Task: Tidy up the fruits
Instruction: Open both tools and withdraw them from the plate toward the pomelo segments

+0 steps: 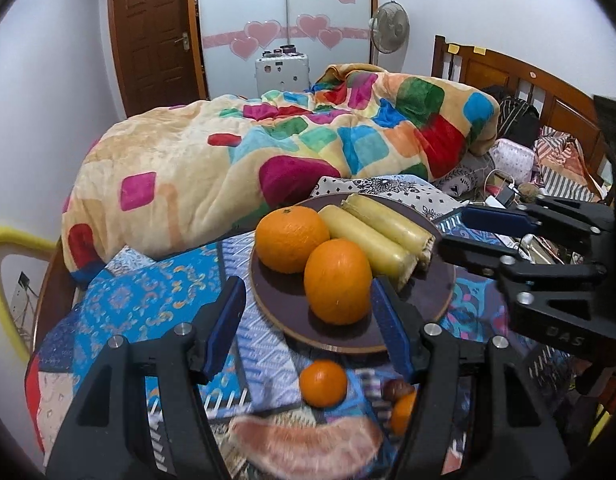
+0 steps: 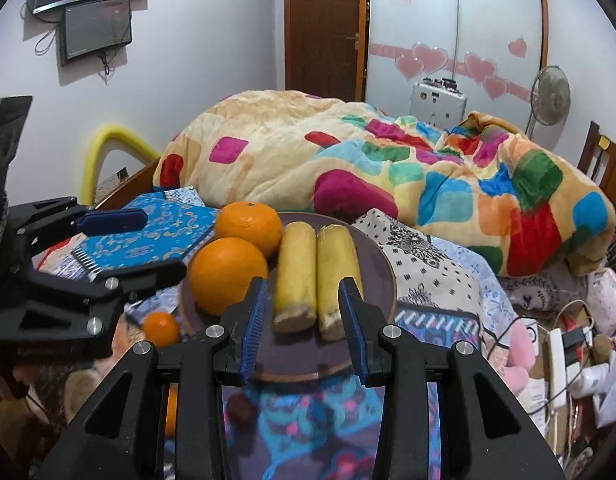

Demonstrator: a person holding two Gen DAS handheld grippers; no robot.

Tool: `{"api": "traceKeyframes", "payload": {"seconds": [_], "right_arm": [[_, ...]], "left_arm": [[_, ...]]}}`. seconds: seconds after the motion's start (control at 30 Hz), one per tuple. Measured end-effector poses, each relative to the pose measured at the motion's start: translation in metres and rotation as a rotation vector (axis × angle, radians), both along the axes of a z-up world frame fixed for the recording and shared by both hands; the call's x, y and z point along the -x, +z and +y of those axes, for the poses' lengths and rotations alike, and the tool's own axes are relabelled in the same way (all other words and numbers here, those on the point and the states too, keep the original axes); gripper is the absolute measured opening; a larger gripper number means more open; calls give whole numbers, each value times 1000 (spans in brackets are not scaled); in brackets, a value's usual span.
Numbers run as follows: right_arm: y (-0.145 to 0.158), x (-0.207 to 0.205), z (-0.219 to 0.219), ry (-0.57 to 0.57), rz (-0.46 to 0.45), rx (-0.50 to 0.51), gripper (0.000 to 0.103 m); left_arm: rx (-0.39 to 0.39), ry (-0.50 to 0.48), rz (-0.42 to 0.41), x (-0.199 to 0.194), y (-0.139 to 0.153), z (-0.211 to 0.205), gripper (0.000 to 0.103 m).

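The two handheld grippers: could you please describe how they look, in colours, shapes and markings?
Both are alike. The left gripper and the right gripper have matte black angular frames with triangular cut-outs, round silver screw heads at the joints, and flat blue pads inside each finger; the right one's look ribbed. Raised lettering marks the right gripper's frame, seen from the left wrist. No cables or sleeves show.
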State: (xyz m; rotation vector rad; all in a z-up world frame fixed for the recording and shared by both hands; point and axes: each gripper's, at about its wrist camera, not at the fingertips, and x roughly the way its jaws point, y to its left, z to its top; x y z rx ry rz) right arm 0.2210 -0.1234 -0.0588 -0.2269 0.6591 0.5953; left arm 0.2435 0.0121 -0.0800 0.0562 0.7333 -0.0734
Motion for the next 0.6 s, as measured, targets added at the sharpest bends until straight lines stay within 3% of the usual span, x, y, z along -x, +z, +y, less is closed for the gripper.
{"api": "traceKeyframes", "payload": {"seconds": [0.3,0.47,0.6], "right_arm": [[2,53,-16,-2,4,-43,37],[-7,82,-24,-15,14,-50,45],[-19,102,-28,-19,35,-50,45]], "left_arm": [[-2,39,18,55,0,18,65],[-10,62,48,85,-15,31,65],[-14,94,86,102,-34,45,65]]}}
